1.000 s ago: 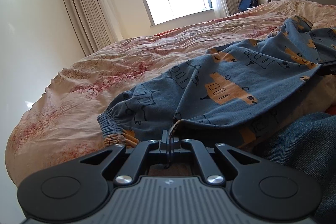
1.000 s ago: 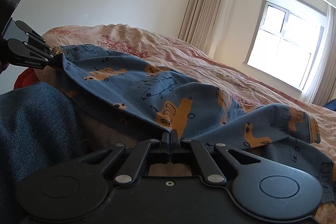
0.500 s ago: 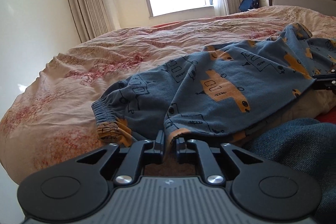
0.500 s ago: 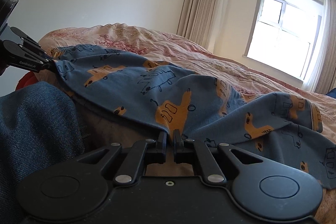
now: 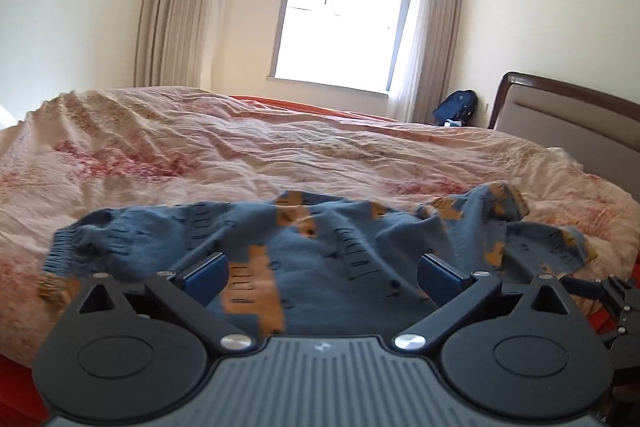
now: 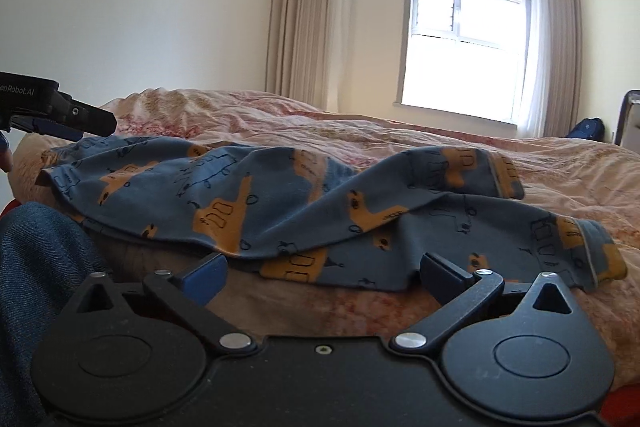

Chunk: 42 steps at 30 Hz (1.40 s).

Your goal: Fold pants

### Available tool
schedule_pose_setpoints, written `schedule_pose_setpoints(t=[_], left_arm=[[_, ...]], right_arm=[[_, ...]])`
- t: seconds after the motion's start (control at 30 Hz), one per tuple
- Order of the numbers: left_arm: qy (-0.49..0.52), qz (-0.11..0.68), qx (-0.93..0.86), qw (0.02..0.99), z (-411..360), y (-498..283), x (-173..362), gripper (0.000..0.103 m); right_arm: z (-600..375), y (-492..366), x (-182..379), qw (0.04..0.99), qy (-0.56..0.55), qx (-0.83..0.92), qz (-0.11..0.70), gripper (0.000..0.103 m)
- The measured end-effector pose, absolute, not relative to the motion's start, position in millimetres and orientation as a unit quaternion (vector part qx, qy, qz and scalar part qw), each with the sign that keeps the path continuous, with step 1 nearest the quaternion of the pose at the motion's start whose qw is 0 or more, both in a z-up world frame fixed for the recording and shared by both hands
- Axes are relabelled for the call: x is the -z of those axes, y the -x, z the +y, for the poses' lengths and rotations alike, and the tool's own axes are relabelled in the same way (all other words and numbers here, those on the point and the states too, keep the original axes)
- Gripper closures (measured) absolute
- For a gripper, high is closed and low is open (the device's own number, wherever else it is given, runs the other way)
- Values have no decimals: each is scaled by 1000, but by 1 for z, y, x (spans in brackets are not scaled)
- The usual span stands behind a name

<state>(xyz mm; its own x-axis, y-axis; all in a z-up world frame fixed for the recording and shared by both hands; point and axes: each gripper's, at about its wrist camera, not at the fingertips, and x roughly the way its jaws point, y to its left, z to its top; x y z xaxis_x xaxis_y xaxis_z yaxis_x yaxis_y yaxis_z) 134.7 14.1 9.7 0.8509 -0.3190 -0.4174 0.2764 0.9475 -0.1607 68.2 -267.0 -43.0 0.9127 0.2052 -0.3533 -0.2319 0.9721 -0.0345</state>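
Left wrist: left gripper (image 5: 321, 273) spreading wide, jaws apart and holding nothing, hovering just over the near edge of the pants (image 5: 320, 247). Pants lying crumpled across the near side of the bed (image 5: 240, 147), blue with orange prints, elastic waistband at the left, legs bunching toward the right. Right gripper (image 5: 616, 299) peeking in at the right edge, beside the pants. Backpack (image 5: 456, 107) sitting below the window (image 5: 340, 23), beside the headboard (image 5: 568, 111).

Right wrist: right gripper (image 6: 322, 273) also gaping wide, pinching nothing, pointing at the pants (image 6: 280, 203) near their front edge. Pants stretching left to right on the bed (image 6: 400, 139), two cuffs ending at the right. Left gripper (image 6: 60, 115) hanging over the pants' left end, blue pads parted. Denim-clad leg (image 6: 36, 267) showing at lower left.
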Motion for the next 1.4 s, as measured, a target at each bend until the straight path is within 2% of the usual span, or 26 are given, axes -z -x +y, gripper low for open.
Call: schedule_pose_setpoints(t=[0.17, 0.37, 0.63, 0.67, 0.73, 0.77, 0.87, 0.93, 1.0, 1.03, 1.07, 1.13, 1.17, 1.4], left_arm=[[13, 229, 217, 949, -60, -151, -5, 0], [-102, 230, 259, 933, -161, -151, 14, 0], [-234, 189, 220, 928, -220, -141, 41, 1], [-235, 188, 219, 928, -222, -140, 42, 4], [-238, 189, 220, 927, -226, -139, 44, 20], [-239, 189, 219, 927, -226, -138, 45, 23], [-240, 188, 216, 928, -228, -137, 49, 39], [-234, 195, 215, 928, -225, -139, 50, 54], [-224, 209, 216, 927, -222, -144, 52, 63], [-220, 216, 216, 926, -220, -146, 53, 66], [-216, 220, 216, 927, -219, -148, 54, 66], [-209, 220, 214, 928, -215, -149, 54, 66], [-207, 219, 212, 930, -214, -149, 54, 66], [-198, 213, 210, 933, -209, -147, 55, 66]], right_arm=[[-320, -55, 39, 985, 15, -37, 170, 1], [-399, -62, 27, 984, -2, 10, 179, 1], [-469, -127, 10, 953, -117, -90, 263, 0], [-475, -137, 12, 945, -144, -103, 275, 0], [-482, -159, 17, 926, -194, -112, 304, 1], [-485, -167, 20, 918, -213, -111, 315, 1], [-492, -185, 26, 903, -261, -107, 324, 17], [-495, -192, 27, 895, -287, -107, 323, 25], [-498, -195, 28, 892, -301, -103, 322, 39], [-499, -198, 27, 892, -301, -94, 323, 50], [-499, -199, 27, 896, -294, -83, 322, 69], [-499, -200, 23, 906, -269, -72, 318, 87], [-496, -200, 19, 913, -253, -70, 312, 92], [-451, -202, -6, 963, -15, -37, 265, 95]])
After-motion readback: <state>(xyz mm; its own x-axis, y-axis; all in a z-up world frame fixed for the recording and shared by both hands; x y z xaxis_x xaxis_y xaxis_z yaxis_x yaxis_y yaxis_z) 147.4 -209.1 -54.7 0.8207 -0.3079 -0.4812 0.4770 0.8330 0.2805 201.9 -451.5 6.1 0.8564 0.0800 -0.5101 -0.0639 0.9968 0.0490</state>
